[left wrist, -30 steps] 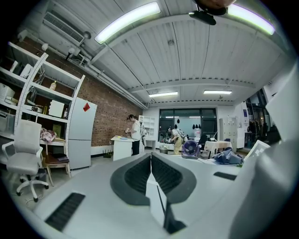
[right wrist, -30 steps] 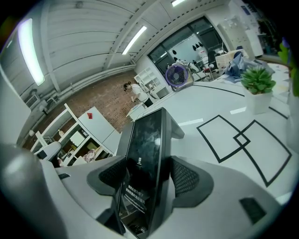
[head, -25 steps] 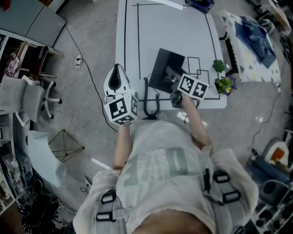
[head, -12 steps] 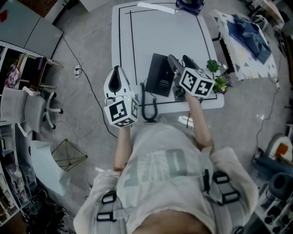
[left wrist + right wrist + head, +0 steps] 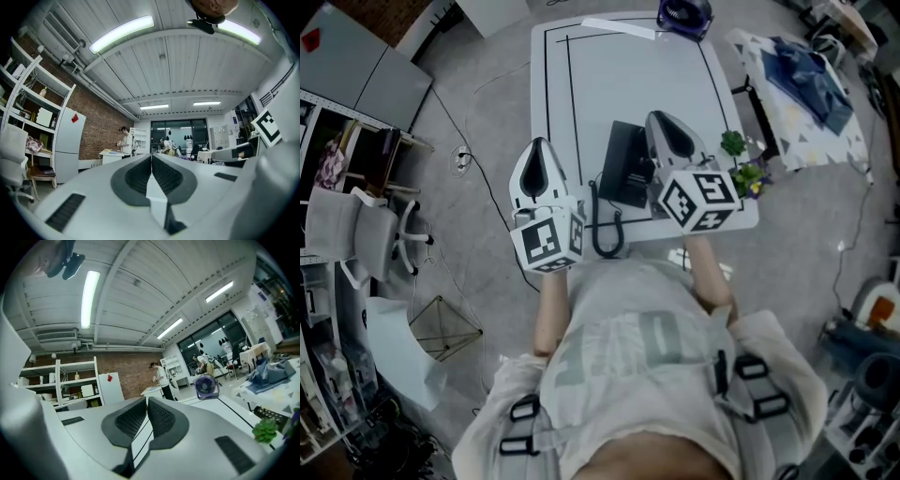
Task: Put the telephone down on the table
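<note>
The black telephone (image 5: 625, 169) lies on the white table (image 5: 619, 66) near its front edge, and its black cord (image 5: 606, 225) loops over that edge. My right gripper (image 5: 656, 116) hovers above and just right of the phone, clear of it. Its jaws have just been closing, and in the right gripper view (image 5: 146, 401) the pads meet with nothing between them. My left gripper (image 5: 537, 142) hangs off the table's left side, over the floor. In the left gripper view (image 5: 151, 157) its jaws are shut and empty.
A purple fan (image 5: 682, 11) stands at the table's far edge and a small green plant (image 5: 741, 155) at its right front corner. A side table with a blue cloth (image 5: 811, 75) is to the right. A white chair (image 5: 356, 225) and shelves stand at the left.
My right gripper has lifted away from the telephone, which stays on the table, and has rolled toward level. The left gripper has risen a little.
</note>
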